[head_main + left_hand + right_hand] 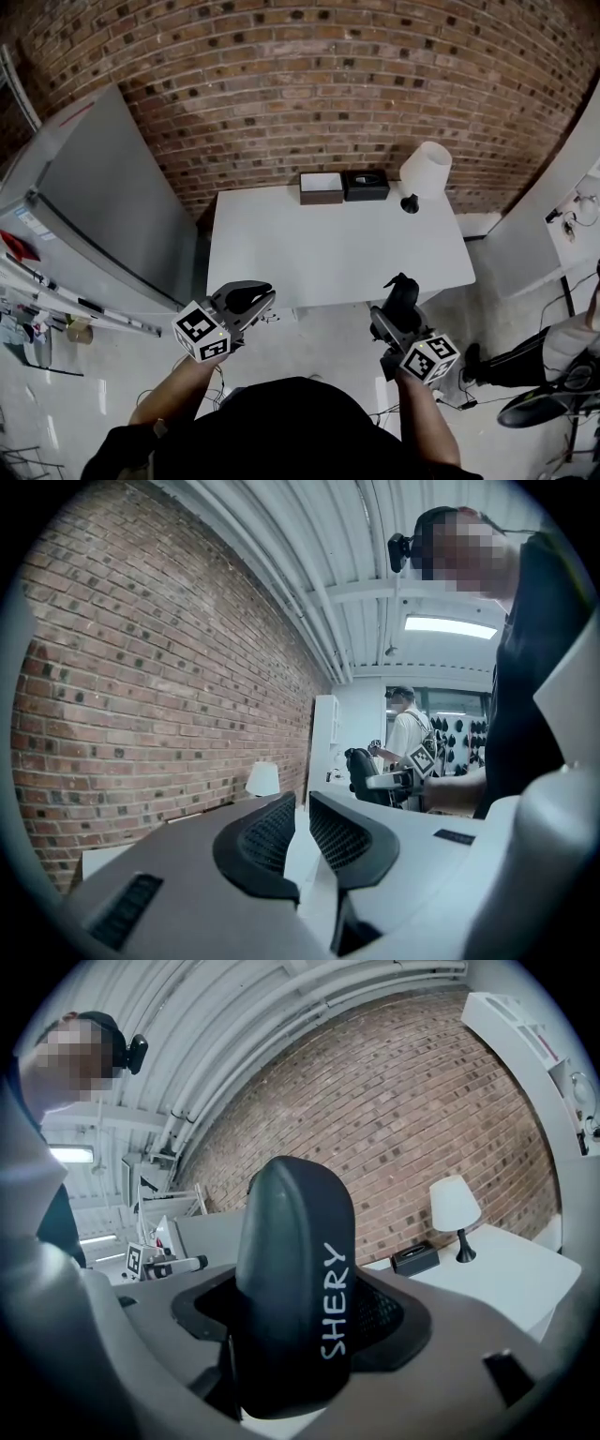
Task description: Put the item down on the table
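Right gripper (305, 1321) clamps a black case (291, 1241) mid-body, short of the table (337, 244); probably light, rigid, slick. Left gripper (300, 803) barely parted, empty.

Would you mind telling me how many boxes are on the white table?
2. A brown box at the far edge of the table by the brick wall, and a black box just right of it, nearer the lamp. Nothing appears to hide more.

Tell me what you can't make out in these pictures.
- Black item: lower end hidden by the right tool in the right gripper view; what it is, unclear.
- Brown box and black box on the table: contents too small, head view.
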The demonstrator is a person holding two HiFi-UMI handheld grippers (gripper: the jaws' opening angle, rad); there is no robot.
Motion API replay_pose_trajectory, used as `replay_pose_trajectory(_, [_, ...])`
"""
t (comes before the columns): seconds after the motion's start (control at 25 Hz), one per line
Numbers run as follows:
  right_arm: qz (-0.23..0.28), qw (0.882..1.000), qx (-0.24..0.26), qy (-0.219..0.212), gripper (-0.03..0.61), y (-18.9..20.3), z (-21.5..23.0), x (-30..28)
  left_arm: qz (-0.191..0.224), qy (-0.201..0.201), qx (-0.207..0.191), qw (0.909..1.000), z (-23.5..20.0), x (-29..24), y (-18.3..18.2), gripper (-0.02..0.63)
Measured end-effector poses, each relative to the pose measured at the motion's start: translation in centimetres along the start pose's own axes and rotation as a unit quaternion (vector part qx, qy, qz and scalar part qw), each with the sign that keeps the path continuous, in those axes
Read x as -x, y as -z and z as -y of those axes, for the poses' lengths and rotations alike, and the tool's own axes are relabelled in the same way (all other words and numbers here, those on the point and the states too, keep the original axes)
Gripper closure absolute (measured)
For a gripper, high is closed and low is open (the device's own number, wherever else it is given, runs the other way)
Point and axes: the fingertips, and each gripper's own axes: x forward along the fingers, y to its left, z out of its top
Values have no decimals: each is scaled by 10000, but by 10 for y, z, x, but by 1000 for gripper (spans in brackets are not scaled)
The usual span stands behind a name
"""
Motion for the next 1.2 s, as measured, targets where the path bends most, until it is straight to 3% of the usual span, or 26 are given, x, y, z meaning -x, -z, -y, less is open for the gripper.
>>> replay_pose_trajectory(0.64, [-26,10000,-81,20,236,-4,14,-4,51,-124,117,9998,0,-5,-2,555])
replay_pose_trajectory(0.96, [-59,9999,-55,76,236,1,10,-24,110,-207,261,9994,-28,5,9,557])
replay_pose_trajectory(1.2, [-153,9996,-53,218,237,6,7,-48,250,-34,259,9993,-55,-1,9,563])
